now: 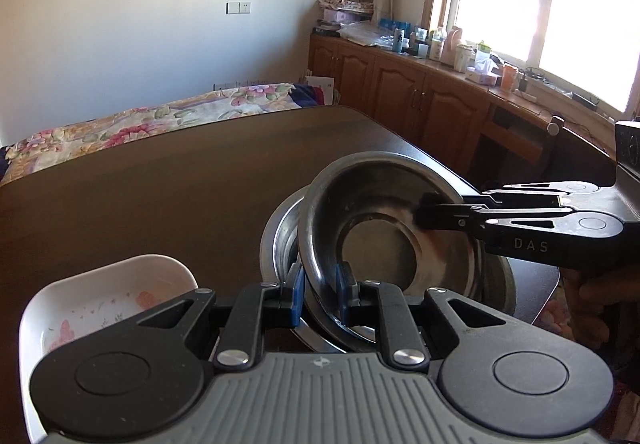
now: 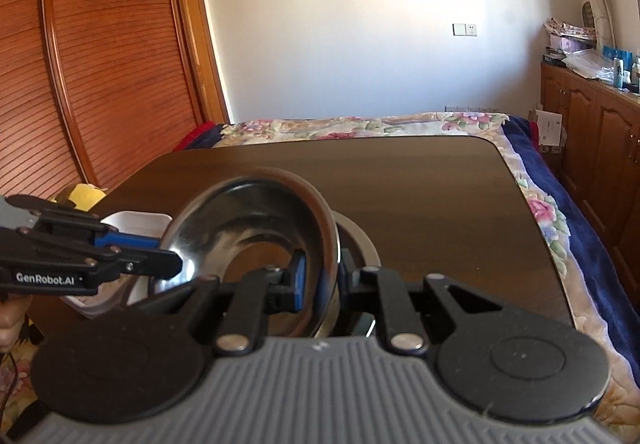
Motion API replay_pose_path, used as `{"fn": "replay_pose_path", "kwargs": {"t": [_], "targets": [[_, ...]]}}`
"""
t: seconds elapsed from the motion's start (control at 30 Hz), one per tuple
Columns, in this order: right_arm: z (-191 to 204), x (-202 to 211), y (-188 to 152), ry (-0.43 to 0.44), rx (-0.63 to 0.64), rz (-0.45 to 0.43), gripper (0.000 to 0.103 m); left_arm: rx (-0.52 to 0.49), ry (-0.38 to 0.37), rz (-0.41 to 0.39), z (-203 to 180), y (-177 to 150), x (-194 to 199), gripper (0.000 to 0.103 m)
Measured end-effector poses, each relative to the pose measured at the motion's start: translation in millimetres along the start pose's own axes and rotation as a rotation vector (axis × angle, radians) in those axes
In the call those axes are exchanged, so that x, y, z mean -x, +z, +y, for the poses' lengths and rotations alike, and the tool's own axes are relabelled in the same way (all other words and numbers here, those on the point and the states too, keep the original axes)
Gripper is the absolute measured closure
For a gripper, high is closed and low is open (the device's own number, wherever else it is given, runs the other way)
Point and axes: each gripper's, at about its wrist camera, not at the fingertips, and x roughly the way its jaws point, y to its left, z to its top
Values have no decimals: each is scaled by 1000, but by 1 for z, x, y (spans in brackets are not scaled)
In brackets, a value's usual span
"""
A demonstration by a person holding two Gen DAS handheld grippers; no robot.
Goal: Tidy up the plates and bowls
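A steel bowl [image 1: 372, 211] is held tilted above a second steel bowl [image 1: 280, 236] on the dark table. My left gripper [image 1: 320, 288] is shut on the near rim of the upper bowl. My right gripper [image 1: 424, 211] comes in from the right and is shut on the bowl's right rim. In the right wrist view the same bowl [image 2: 248, 219] is tilted, the right gripper [image 2: 322, 276] pinches its rim, and the left gripper [image 2: 168, 256] grips its left edge. The lower bowl's rim [image 2: 360, 240] shows behind it. A white flowered dish [image 1: 112, 296] lies left of the bowls.
The dark wooden table [image 1: 180, 179] stretches away ahead. A bed with a floral cover [image 2: 360, 125] lies beyond it. Wooden cabinets [image 1: 400, 91] with bottles stand under the window at right. A yellow object [image 2: 82, 193] sits by the table's left corner.
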Motion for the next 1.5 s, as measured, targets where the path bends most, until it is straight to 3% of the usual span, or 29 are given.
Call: {"fn": "replay_pose_path", "kwargs": {"t": [0.83, 1.1, 1.23, 1.3, 1.4, 1.5], "targets": [[4, -8, 2, -22, 28, -2, 83, 0, 20, -9, -7, -3, 0, 84], [-3, -8, 7, 4, -18, -17, 81, 29, 27, -45, -4, -4, 8, 84], [-3, -4, 8, -2, -18, -51, 80, 38, 49, -101, -6, -7, 14, 84], [-2, -1, 7, -19, -10, -85, 75, 48, 55, -129, -7, -9, 15, 81], [-2, 4, 3, -29, -15, -143, 71, 58, 87, -187, -9, -12, 18, 59], [-1, 7, -3, -57, -6, -199, 52, 49, 127, -231, -13, -18, 19, 45]]}}
